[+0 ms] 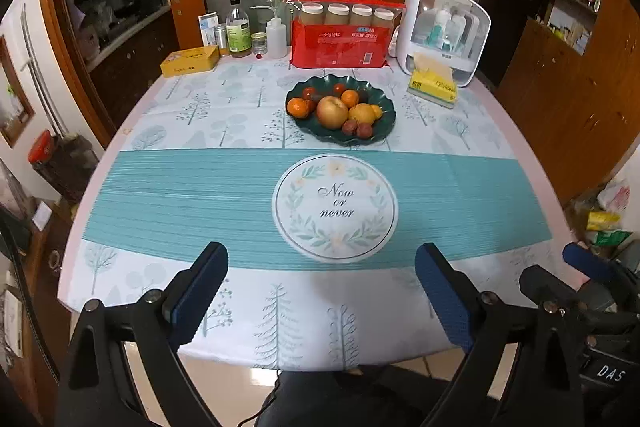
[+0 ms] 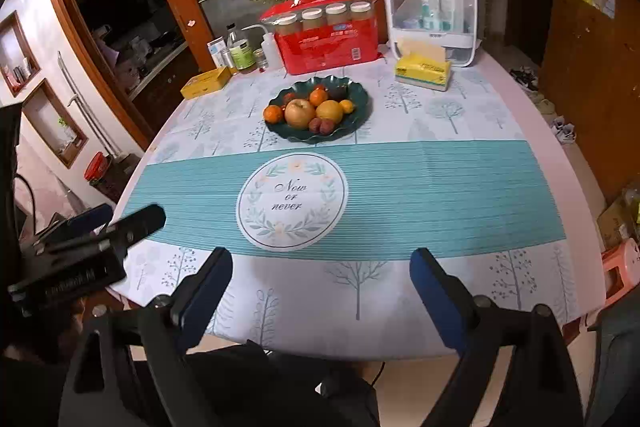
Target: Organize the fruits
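Note:
A dark green scalloped plate (image 1: 382, 133) (image 2: 360, 95) sits on the far half of the table and holds several fruits. Among them are a large apple (image 1: 332, 111) (image 2: 299, 113), oranges (image 1: 298, 107) (image 2: 273, 114), a yellow citrus (image 1: 362, 113) (image 2: 329, 111), small red fruits (image 1: 357, 129) (image 2: 322, 126) and cherry tomatoes (image 1: 309, 93). My left gripper (image 1: 322, 287) hangs open over the near table edge, far from the plate, with nothing between its blue pads. My right gripper (image 2: 322, 287) is likewise open with nothing between its pads above the near edge, and it shows at the right rim of the left wrist view.
A tablecloth with a teal band and a round "Now or never" print (image 1: 335, 207) (image 2: 291, 201) covers the table. Along the far edge stand a red pack of jars (image 1: 340, 39), bottles (image 1: 239, 27), a yellow tin (image 1: 190, 61), a tissue pack (image 1: 434, 83) and a white organiser box (image 1: 446, 31).

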A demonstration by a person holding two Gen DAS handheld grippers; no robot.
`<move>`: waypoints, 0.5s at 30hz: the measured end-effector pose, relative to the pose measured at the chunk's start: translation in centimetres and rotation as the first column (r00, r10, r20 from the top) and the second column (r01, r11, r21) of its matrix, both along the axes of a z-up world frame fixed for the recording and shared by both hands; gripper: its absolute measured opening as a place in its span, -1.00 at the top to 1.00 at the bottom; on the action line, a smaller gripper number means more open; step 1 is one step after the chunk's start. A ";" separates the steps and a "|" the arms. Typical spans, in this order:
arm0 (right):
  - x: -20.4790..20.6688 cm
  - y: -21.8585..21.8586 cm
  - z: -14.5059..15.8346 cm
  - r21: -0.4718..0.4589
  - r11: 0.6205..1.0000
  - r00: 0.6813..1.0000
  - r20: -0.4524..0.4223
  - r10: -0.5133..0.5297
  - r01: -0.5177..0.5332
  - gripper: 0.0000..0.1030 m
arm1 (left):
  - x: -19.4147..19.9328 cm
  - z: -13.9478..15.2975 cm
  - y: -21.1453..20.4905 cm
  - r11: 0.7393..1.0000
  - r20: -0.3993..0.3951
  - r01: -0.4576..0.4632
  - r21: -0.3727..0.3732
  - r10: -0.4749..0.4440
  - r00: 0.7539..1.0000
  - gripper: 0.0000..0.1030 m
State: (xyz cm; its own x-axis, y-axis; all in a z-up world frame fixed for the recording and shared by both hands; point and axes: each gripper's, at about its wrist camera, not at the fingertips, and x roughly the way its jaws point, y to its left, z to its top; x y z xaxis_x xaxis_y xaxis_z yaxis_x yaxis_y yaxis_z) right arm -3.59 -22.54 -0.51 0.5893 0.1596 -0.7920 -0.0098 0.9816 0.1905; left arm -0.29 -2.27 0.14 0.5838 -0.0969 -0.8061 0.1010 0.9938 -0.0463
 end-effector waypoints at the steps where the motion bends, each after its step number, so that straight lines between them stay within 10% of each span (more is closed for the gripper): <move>1: -0.1 0.1 -0.2 0.001 1.000 1.000 0.000 0.002 -0.002 -0.83 | -0.2 -0.1 0.1 1.000 0.001 -0.006 -0.001 0.006 1.000 -0.88; 15: 0.3 2.6 -1.6 -0.026 0.998 0.998 -0.024 0.054 -0.055 -1.00 | -0.8 0.4 1.6 0.995 0.071 -0.099 0.012 0.098 0.993 -0.99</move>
